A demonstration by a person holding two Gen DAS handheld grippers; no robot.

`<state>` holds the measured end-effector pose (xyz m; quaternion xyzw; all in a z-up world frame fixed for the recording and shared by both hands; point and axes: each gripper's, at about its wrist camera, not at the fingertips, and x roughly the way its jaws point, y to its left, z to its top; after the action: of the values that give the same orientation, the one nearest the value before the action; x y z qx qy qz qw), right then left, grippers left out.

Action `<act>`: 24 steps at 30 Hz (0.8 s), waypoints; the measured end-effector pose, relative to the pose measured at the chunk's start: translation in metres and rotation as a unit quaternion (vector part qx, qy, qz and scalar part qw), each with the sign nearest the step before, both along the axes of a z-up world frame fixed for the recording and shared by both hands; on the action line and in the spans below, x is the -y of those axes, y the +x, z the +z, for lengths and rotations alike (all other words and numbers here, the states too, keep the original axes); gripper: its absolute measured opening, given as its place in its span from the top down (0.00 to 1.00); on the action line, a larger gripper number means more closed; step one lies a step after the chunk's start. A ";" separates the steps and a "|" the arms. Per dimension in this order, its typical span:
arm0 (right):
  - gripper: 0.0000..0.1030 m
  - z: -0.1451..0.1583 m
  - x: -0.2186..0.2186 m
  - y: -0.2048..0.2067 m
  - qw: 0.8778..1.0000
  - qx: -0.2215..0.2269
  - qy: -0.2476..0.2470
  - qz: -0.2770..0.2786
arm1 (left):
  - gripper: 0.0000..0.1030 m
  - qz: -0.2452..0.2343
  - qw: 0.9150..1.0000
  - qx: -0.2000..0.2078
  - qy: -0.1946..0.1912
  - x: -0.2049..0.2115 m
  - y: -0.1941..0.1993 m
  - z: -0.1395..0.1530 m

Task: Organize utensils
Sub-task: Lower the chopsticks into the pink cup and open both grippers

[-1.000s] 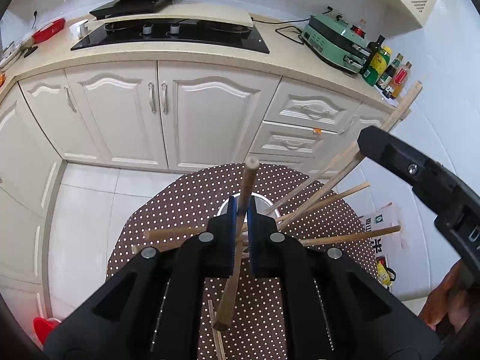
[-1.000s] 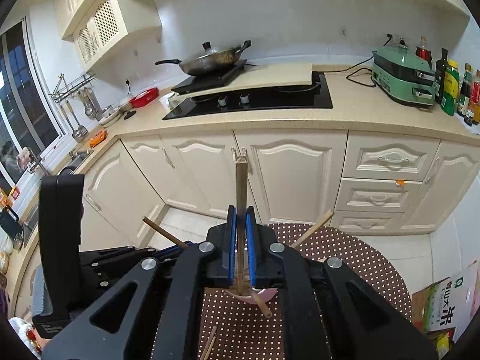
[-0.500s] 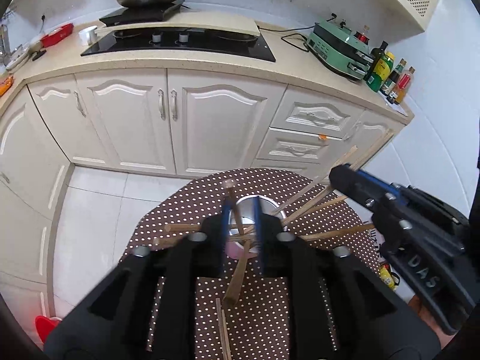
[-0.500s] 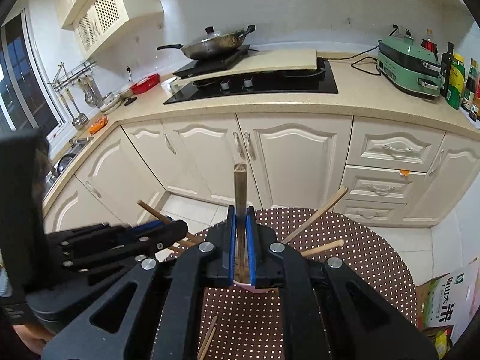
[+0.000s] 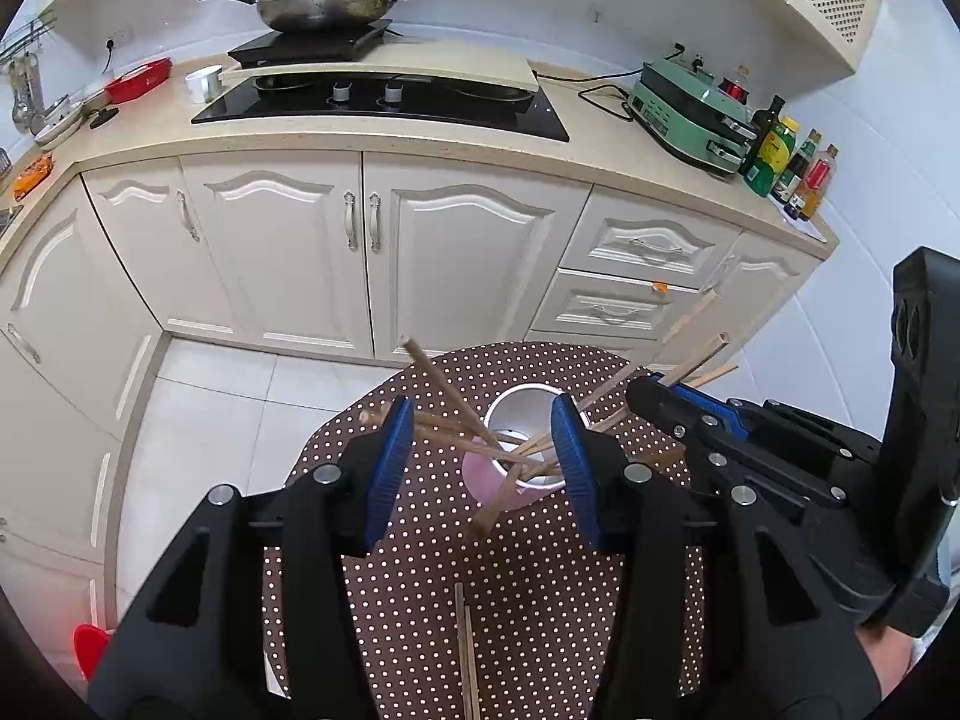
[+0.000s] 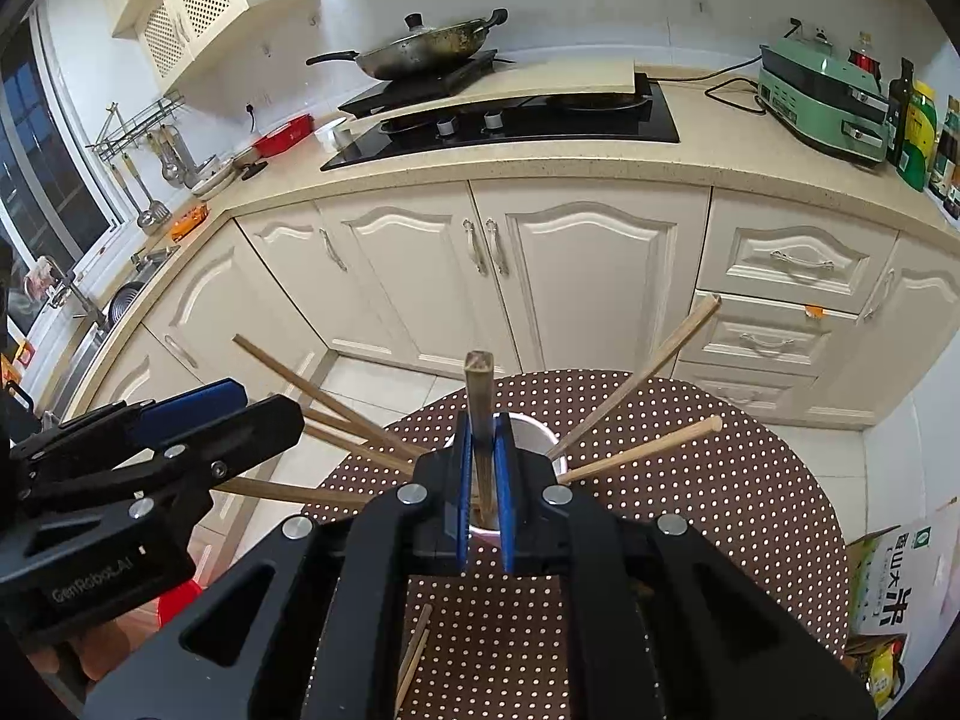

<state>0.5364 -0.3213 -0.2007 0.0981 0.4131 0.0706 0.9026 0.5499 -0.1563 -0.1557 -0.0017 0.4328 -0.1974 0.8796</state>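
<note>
A pink cup [image 5: 498,483] stands on the round table with the brown dotted cloth [image 5: 420,570], and several wooden chopsticks fan out of it. My left gripper [image 5: 483,420] hangs over the cup; its jaws are opening and the pads touch nothing. My right gripper [image 6: 482,426] is shut on one upright chopstick [image 6: 479,378], whose lower end reaches into the cup [image 6: 540,431]. The right gripper [image 5: 660,396] shows at the cup's right side, the left gripper [image 6: 270,405] at its left. Two loose chopsticks [image 5: 465,648] lie on the cloth near me.
White cabinets [image 5: 456,264] and a counter with a hob and wok [image 5: 324,6] run behind the table. A green appliance [image 6: 822,102] and bottles [image 5: 780,156] stand at the counter's right end. A printed bag [image 6: 888,594] sits on the floor at the right.
The left gripper let go of its chopstick, which now leans in the cup, opened its jaws and drew back upward. The right gripper sank toward the cup with its chopstick.
</note>
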 end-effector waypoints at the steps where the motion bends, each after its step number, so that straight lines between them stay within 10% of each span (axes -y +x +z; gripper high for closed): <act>1: 0.92 0.001 -0.001 -0.002 1.000 0.002 0.001 -0.001 | 0.53 0.000 1.000 0.002 0.000 -0.001 -0.003 0.002; 24: 0.64 0.046 -0.029 -0.073 0.998 0.060 -0.017 -0.017 | 0.40 0.010 0.999 0.046 -0.020 -0.040 -0.072 0.034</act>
<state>0.4634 -0.2923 -0.1550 0.0856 0.3581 0.0541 0.9282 0.4777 -0.1163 -0.1220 -0.0151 0.3874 -0.1969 0.9005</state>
